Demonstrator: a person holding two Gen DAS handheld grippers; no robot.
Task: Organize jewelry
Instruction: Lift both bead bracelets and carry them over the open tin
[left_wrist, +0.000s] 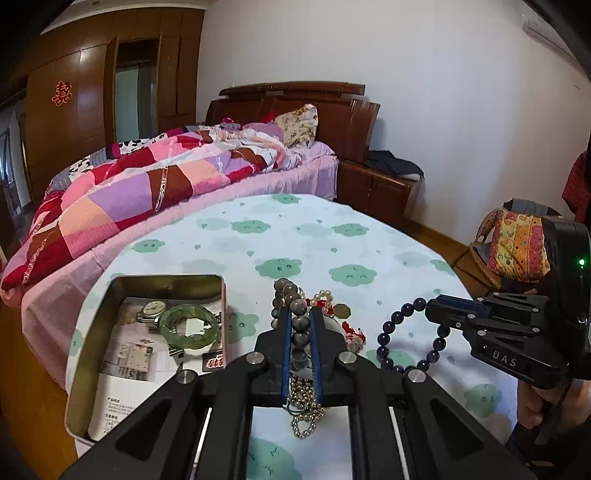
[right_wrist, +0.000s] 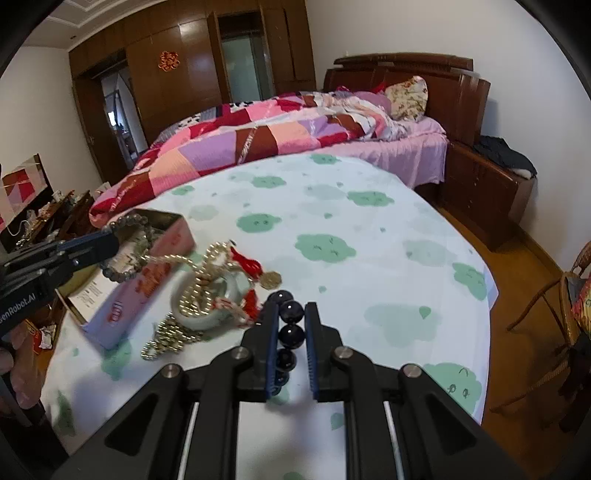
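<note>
Holding one grey bead bracelet (left_wrist: 298, 325) in my clenched left gripper (left_wrist: 299, 314) | right gripper (right_wrist: 291, 314) fingers clamp one dark purple bracelet (right_wrist: 290, 332) | tin (left_wrist: 92, 332) at 9 o'clock: one watch (left_wrist: 153, 308), one green bangle (left_wrist: 190, 325) | worktop (left_wrist: 332, 240) pile (right_wrist: 214, 295) uncounted.

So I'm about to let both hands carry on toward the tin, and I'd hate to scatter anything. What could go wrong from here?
1. The left gripper pinches the grey bead bracelet right over the gold bead chain; the chain may snag and drag.
2. The purple bead bracelet dangles from the right gripper by one or two beads and may slip.
3. The tin already holds a green bangle and a watch; dropped beads could knock them.
</note>
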